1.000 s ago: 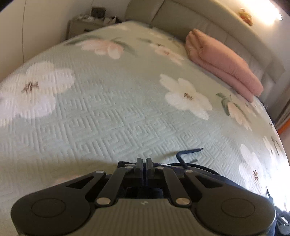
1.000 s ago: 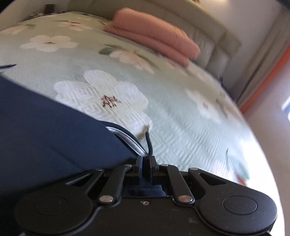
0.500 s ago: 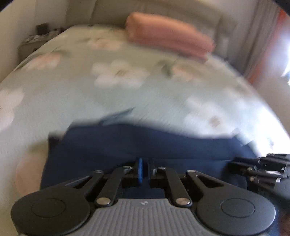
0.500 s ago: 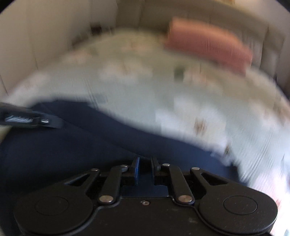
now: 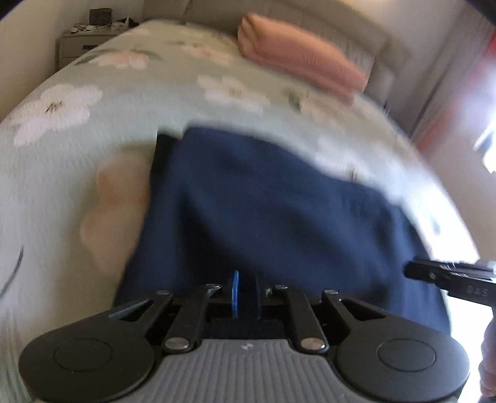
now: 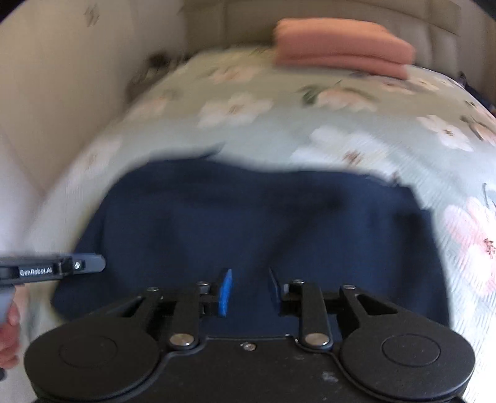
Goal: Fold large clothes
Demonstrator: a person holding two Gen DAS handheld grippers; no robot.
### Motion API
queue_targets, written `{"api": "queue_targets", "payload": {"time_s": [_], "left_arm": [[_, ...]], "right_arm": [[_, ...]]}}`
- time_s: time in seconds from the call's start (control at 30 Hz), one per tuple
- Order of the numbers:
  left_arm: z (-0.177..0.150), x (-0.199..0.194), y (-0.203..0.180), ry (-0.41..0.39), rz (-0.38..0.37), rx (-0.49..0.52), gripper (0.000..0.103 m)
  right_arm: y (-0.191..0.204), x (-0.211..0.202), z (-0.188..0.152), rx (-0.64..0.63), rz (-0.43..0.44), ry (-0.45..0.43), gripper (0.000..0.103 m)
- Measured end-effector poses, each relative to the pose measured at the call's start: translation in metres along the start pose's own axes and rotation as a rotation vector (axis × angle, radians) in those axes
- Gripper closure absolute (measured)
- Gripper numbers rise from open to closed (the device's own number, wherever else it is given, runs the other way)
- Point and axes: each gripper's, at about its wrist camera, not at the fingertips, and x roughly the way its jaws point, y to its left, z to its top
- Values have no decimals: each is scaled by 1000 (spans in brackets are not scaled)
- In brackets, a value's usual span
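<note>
Two wrist views over a bed, both blurred by motion. A navy garment [image 5: 272,210] lies spread flat on the floral bedspread [image 5: 108,124], at the near end of the bed, well apart from the folded pink blanket [image 5: 297,65] that rests at the far end against the padded headboard [image 6: 341,12]. The garment forms a broad, roughly rectangular dark panel; its far edge runs across the bedspread between the blanket and the grippers, and soft creases cross its surface in the right wrist view [image 6: 248,217].

The left gripper [image 5: 246,294] sits over the near edge of the garment. Its jaws stand slightly apart, a narrow gap showing between the blue pad and the opposite finger; nothing is seen clamped between them. The right gripper [image 6: 249,291] likewise sits over the garment's near edge, its jaws parted more widely, with navy cloth visible through the gap but not pinched.

Each gripper shows in the other's view, at the garment's side margin. A nightstand [image 5: 90,40] stands beside the bed, on the blanket's left in the left wrist view.
</note>
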Motion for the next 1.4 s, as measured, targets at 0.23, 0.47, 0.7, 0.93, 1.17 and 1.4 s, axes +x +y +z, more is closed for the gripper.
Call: {"api": "queue_targets", "payload": {"time_s": [0.23, 0.47, 0.7, 0.93, 1.17, 1.4], "left_arm": [[-39, -13, 42, 98, 165, -31, 99], [-30, -48, 55, 31, 132, -97, 91], [-3, -24, 71, 17, 153, -183, 78], [17, -2, 85, 39, 67, -148, 56], [32, 38, 108, 108, -136, -196, 40], [40, 58, 115, 60, -245, -207, 27]], "right_arm": [[-8, -12, -63, 56, -162, 180, 71], [3, -48, -50, 165, -42, 74, 67], [50, 0, -40, 96, -92, 95, 63], [41, 3, -40, 170, -64, 151, 58], [46, 7, -20, 174, -84, -7, 67], [63, 27, -44, 156, -147, 6, 72]]}}
